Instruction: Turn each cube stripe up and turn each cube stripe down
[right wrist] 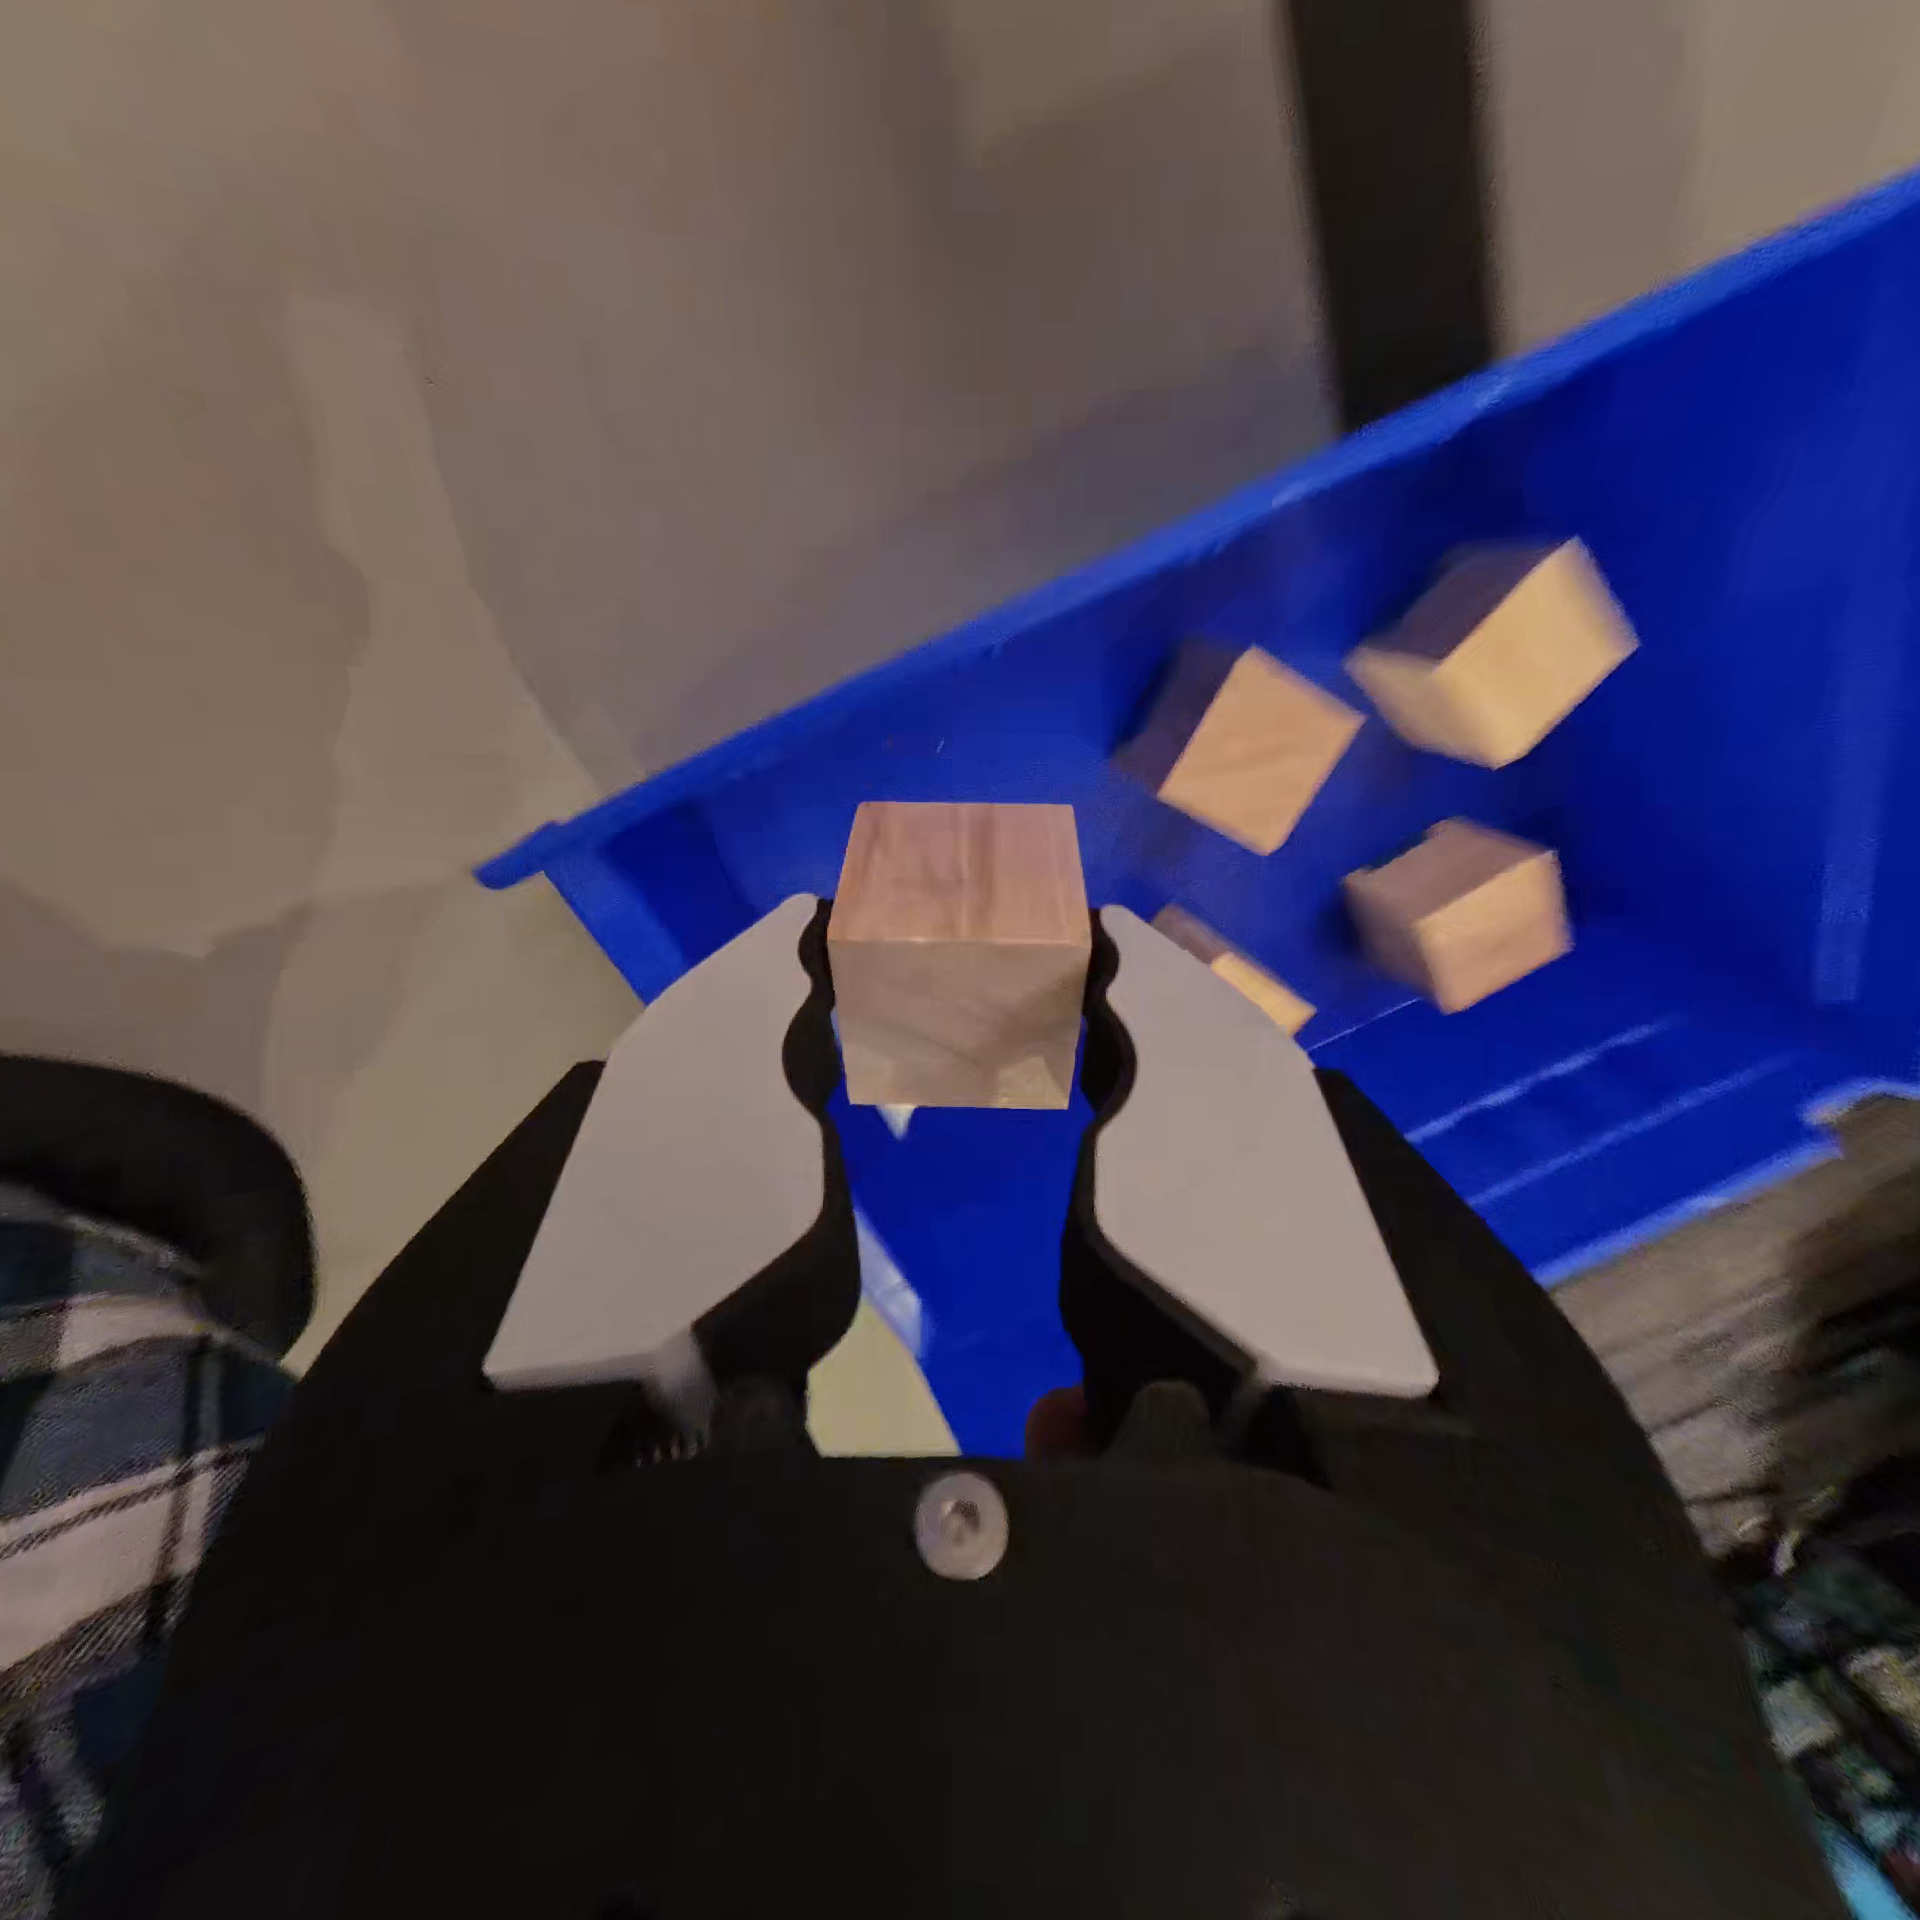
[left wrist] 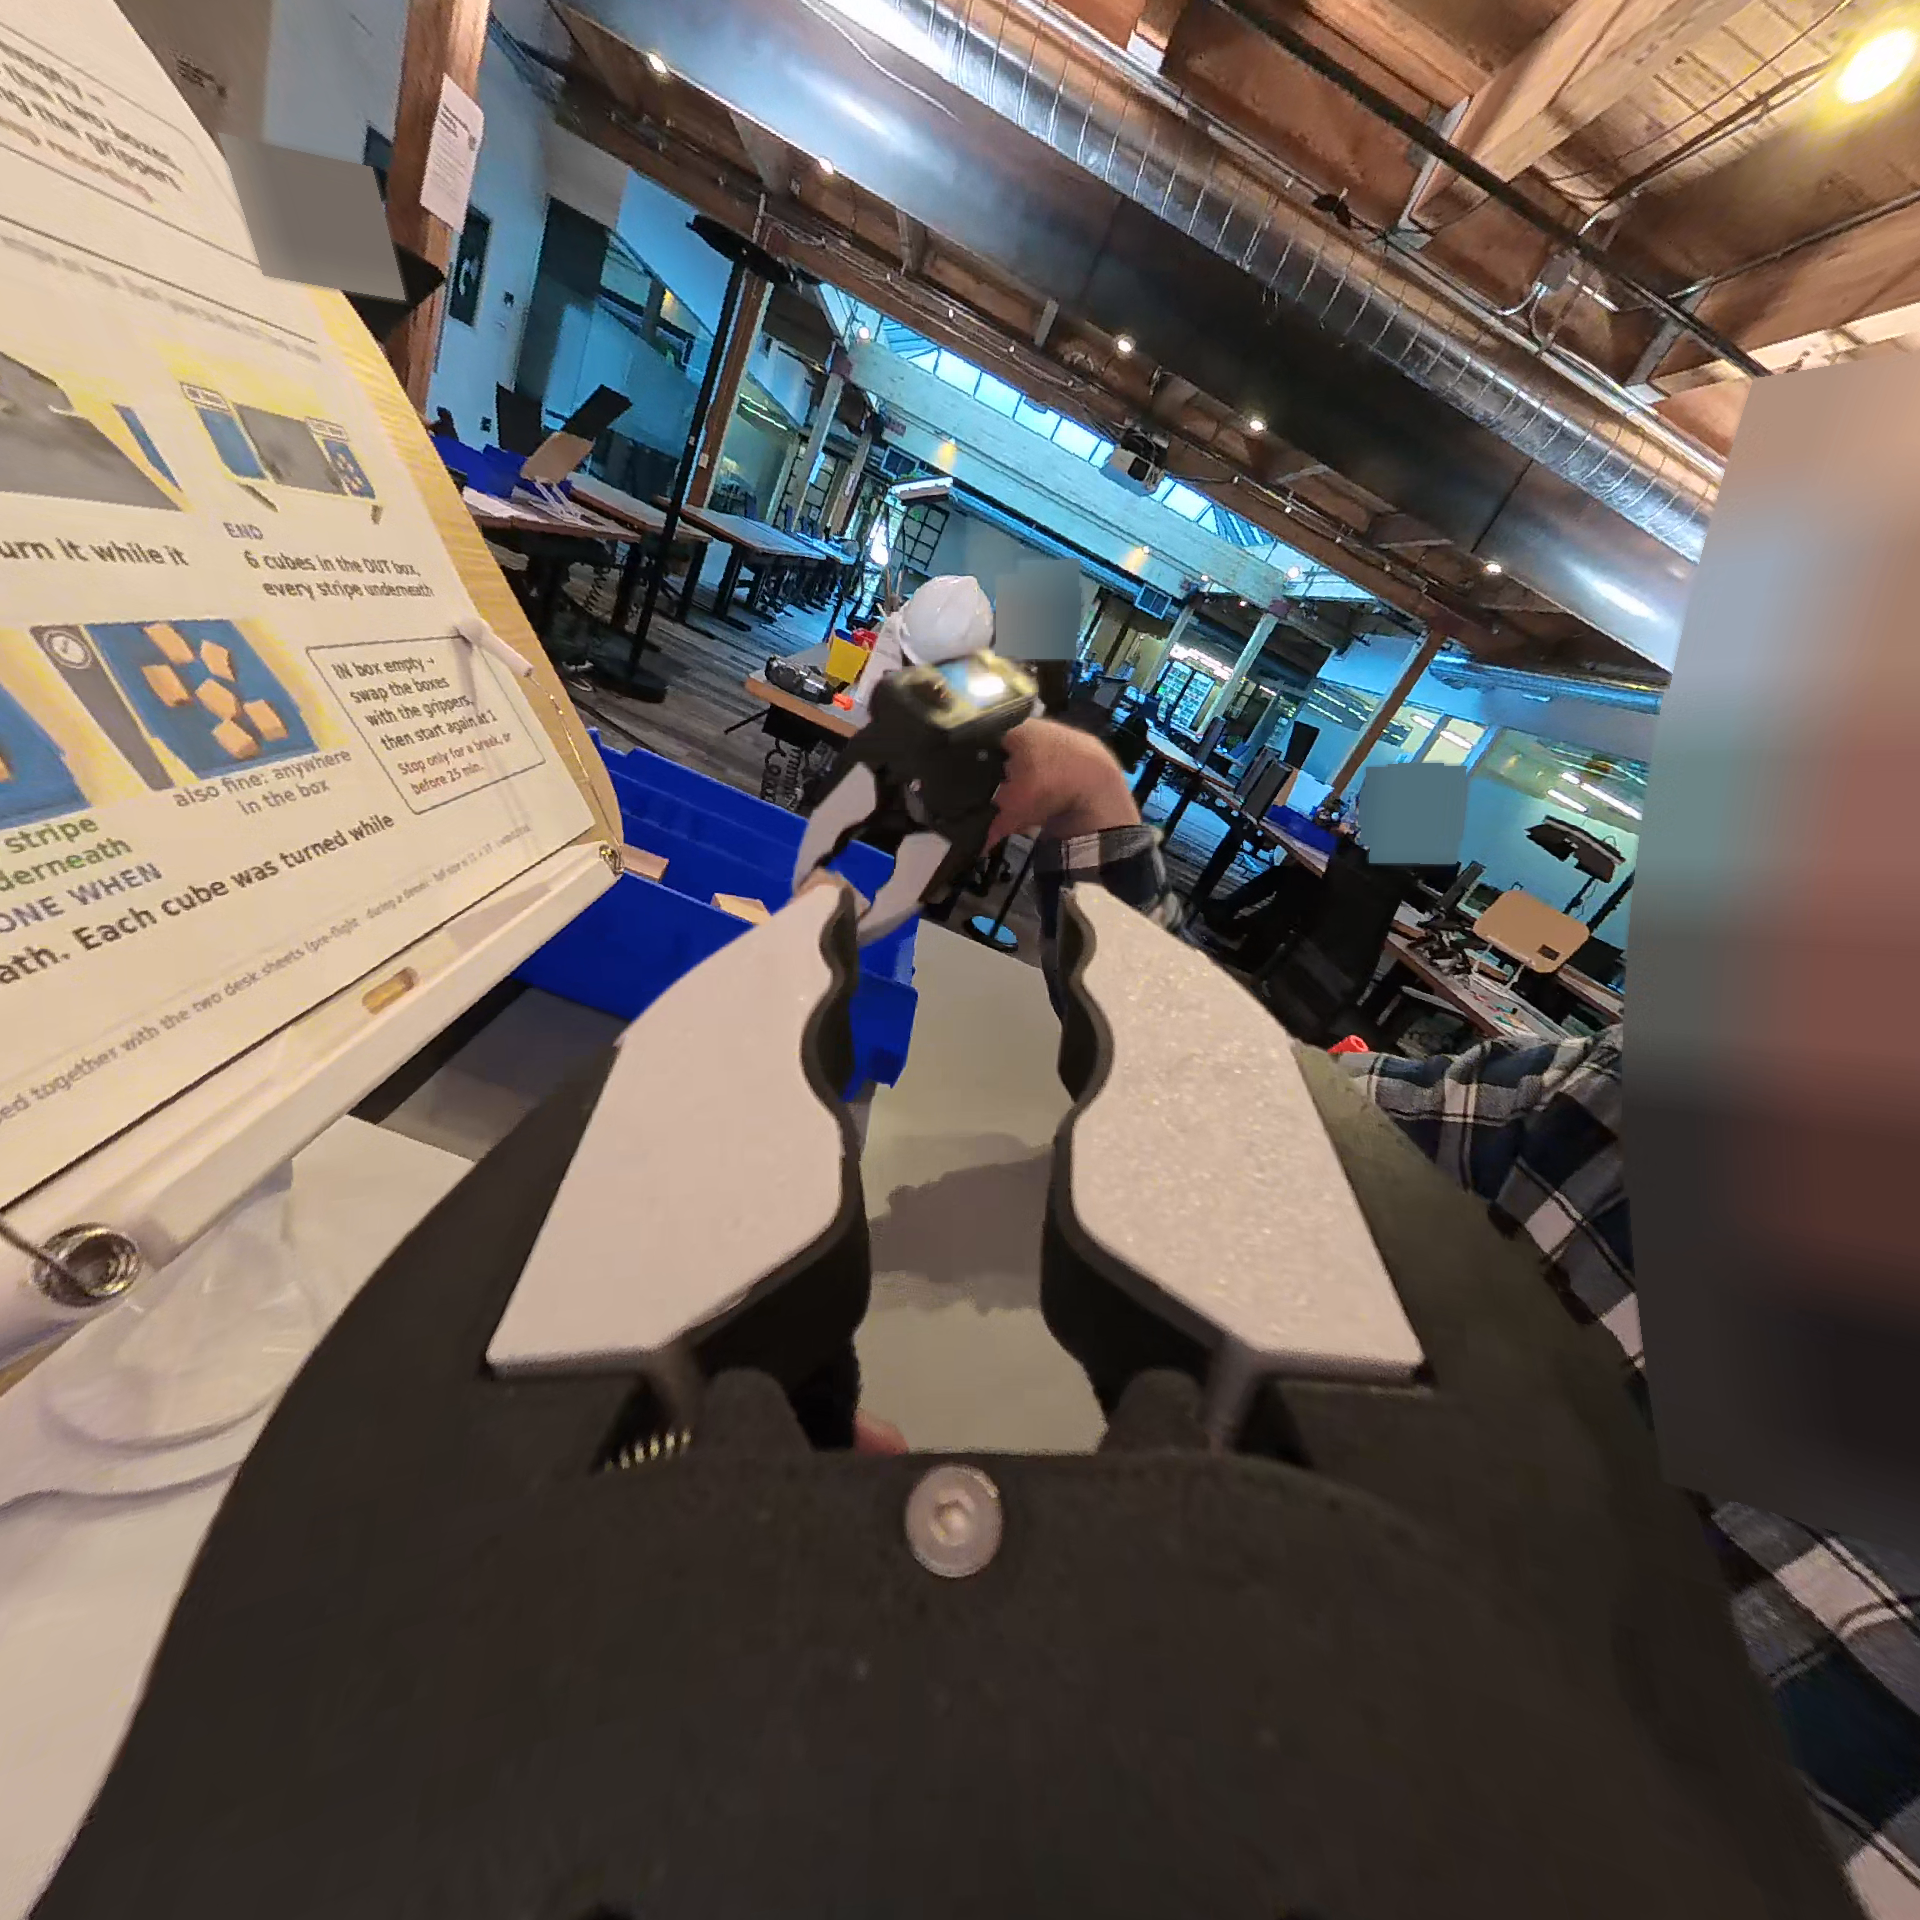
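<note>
Right wrist view: at frame centre the right gripper (right wrist: 958,997) is clamped on a pale wooden cube (right wrist: 958,956), both pads pressed to its sides, held over the near end of the blue bin (right wrist: 1662,1091). No stripe shows on its visible faces. Farther, at right, four more cubes (right wrist: 1247,743) lie in the bin, blurred. In the left wrist view, the left gripper (left wrist: 956,956) stands part open and empty above the grey table (left wrist: 966,1091). This looks like the carry-and-turn step; next the cube likely needs rotating, perhaps by handover.
</note>
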The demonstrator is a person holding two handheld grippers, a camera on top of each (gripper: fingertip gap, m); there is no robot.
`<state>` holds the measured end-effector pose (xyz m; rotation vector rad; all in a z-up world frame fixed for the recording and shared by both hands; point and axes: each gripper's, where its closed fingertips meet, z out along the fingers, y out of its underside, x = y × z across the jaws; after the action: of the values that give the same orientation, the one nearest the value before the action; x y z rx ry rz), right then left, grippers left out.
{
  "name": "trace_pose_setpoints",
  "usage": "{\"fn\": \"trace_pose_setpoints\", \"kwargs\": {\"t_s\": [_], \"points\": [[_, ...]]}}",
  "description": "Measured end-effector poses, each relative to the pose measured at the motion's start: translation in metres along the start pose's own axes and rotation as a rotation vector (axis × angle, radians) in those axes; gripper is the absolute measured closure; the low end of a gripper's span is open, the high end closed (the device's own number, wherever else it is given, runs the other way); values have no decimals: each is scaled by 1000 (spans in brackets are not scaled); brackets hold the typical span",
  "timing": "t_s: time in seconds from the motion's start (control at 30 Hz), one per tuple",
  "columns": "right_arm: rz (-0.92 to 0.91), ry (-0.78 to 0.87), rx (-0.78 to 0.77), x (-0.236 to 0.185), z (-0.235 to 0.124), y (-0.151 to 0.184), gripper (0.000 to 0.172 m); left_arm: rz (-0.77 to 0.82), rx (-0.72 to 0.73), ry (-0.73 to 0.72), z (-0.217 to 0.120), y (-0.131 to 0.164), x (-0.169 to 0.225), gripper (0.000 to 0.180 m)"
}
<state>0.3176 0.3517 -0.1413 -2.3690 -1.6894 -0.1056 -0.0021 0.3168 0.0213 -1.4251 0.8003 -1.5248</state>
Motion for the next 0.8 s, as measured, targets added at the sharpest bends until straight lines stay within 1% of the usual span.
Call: {"fn": "trace_pose_setpoints", "kwargs": {"t_s": [0.07, 0.17, 0.23, 0.3, 0.37, 0.4, 0.43, 0.53, 0.6, 0.63, 0.7, 0.73, 0.8], "points": [[40, -79, -124, -3, 27, 18, 126, 3, -13, -8, -1, 0, -2, 145], [76, -174, -221, -5, 61, 30, 126, 14, -5, -29, -7, -4, -4, 145], [120, -227, -295, -8, 77, 38, 126, 26, -7, -47, -11, -7, -6, 145], [186, -260, -345, -10, 80, 39, 120, 41, -12, -70, -15, -10, -8, 145], [173, -254, -275, -11, 68, 28, 118, 71, -36, -120, -23, -12, -14, 142], [178, -233, -240, -9, 59, 23, 111, 100, -49, -162, -29, -15, -19, 141], [181, -202, -208, -7, 49, 19, 102, 139, -71, -219, -36, -17, -25, 139], [169, -109, -123, 0, 24, 7, 109, 280, -175, -476, -74, -26, -55, 131], [153, -74, -95, 1, 15, 0, 111, 363, -209, -689, -112, -38, -80, 130], [139, -48, -89, 4, 14, -3, 109, 383, -228, -777, -132, -42, -92, 130], [118, -10, -93, 7, 13, -8, 104, 372, -270, -935, -170, -44, -117, 130], [110, -9, -101, 5, 14, -10, 104, 365, -305, -1008, -189, -41, -130, 128], [81, 5, -123, 3, 15, -12, 109, 336, -401, -1131, -221, -27, -158, 124]]}}
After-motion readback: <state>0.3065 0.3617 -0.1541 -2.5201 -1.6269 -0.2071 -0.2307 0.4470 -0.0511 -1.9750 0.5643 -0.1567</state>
